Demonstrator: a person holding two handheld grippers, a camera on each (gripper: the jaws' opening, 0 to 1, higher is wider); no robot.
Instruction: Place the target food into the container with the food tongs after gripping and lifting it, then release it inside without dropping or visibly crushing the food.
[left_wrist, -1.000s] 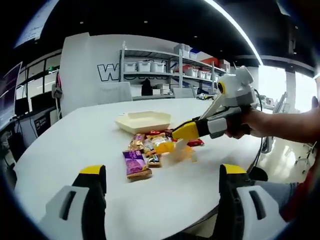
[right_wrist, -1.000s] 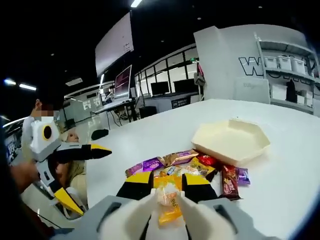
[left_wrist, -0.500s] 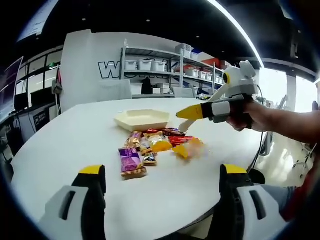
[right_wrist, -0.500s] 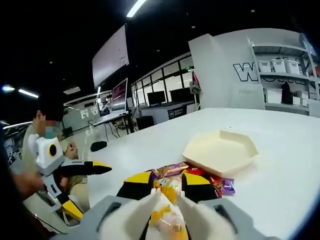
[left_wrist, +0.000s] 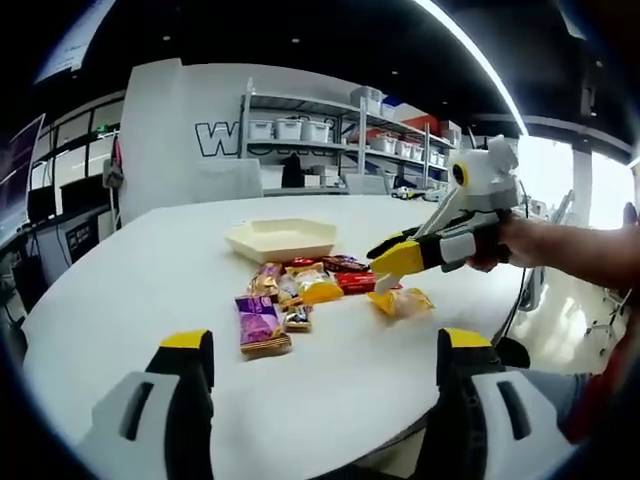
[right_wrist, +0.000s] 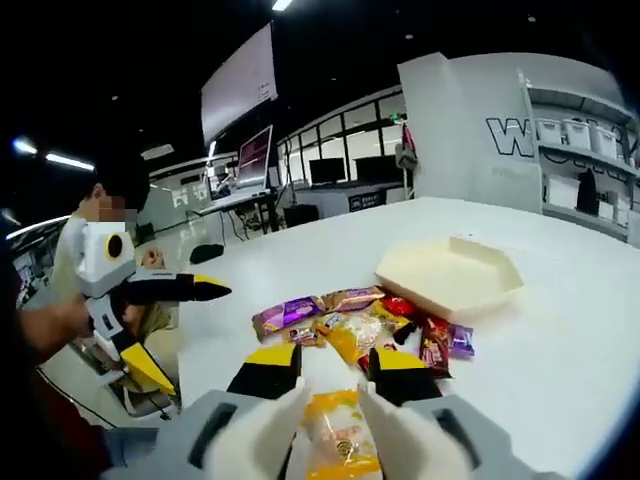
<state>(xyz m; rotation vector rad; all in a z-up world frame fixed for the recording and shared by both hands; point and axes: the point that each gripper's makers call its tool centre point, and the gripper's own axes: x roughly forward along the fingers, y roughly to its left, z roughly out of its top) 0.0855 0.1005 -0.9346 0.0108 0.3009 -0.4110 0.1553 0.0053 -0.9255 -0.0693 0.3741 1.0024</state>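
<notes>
The cream hexagonal container (left_wrist: 282, 238) (right_wrist: 450, 275) sits on the white table (left_wrist: 150, 270), just behind a pile of wrapped snacks (left_wrist: 305, 285) (right_wrist: 350, 310). My right gripper (right_wrist: 335, 368) (left_wrist: 398, 265) carries white food tongs that are shut on a yellow snack packet (right_wrist: 335, 440) (left_wrist: 402, 300). It holds the packet low, at the table, on the side of the pile away from the container. My left gripper (left_wrist: 325, 350) (right_wrist: 185, 330) stays open with nothing between its jaws, back near the table's edge and short of a purple packet (left_wrist: 260, 322).
A person's hand (left_wrist: 520, 245) holds the right gripper, and a seated person (right_wrist: 90, 300) holds the left one. Shelving with bins (left_wrist: 330, 130) and desks with monitors (right_wrist: 330, 175) stand beyond the table. Bare tabletop surrounds the pile.
The right gripper lifted the yellow packet off the pile, swung it away from the container and came down low beside the pile. The left gripper stayed open and still.
</notes>
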